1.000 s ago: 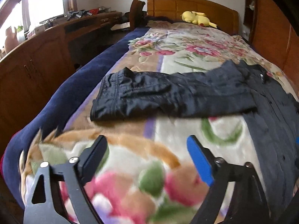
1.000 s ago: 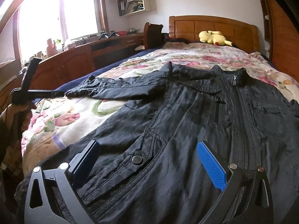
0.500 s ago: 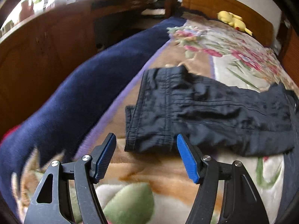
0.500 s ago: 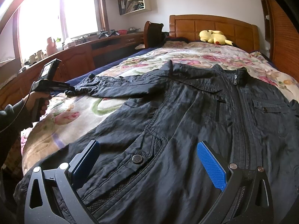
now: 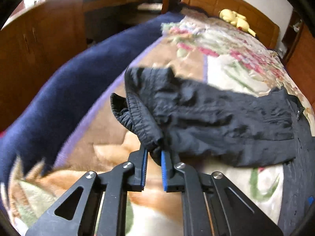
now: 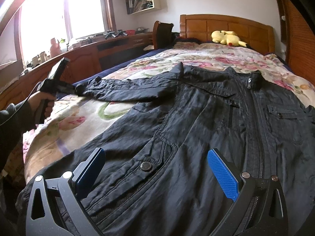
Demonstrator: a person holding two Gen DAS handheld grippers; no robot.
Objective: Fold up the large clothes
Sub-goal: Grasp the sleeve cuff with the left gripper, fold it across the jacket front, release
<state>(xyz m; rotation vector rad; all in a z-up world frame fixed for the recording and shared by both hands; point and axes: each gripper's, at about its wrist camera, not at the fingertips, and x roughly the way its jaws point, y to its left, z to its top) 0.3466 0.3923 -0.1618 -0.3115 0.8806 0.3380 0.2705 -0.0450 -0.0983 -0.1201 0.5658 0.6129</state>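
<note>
The bed (image 6: 196, 59), covered with a flowered blanket (image 5: 226, 63), fills both views, with its wooden headboard at the far end. Spread face up across it lies the black jacket (image 6: 196, 133), zipped, collar toward the headboard and hem at the near edge. Its one visible sleeve (image 5: 216, 118) stretches out to the left over the blanket.

The left gripper (image 5: 154, 154) is nearly closed, pinching the cuff (image 5: 145, 127) at the far left end of that sleeve; the cuff bunches up off the blanket. The right gripper (image 6: 155, 169) is spread wide and holds nothing, low over the near left front of the jacket, beside the snap button (image 6: 145, 165) of the pocket.

By my reading, the first fold is in hand: the sleeve is gripped, not yet brought in. The next move calls for carrying the cuff rightward across the chest, keeping the pinch firm so the slick cloth does not slip, and laying the sleeve flat. The right gripper could pin the body near the shoulder seam to stop the jacket dragging along.
</note>
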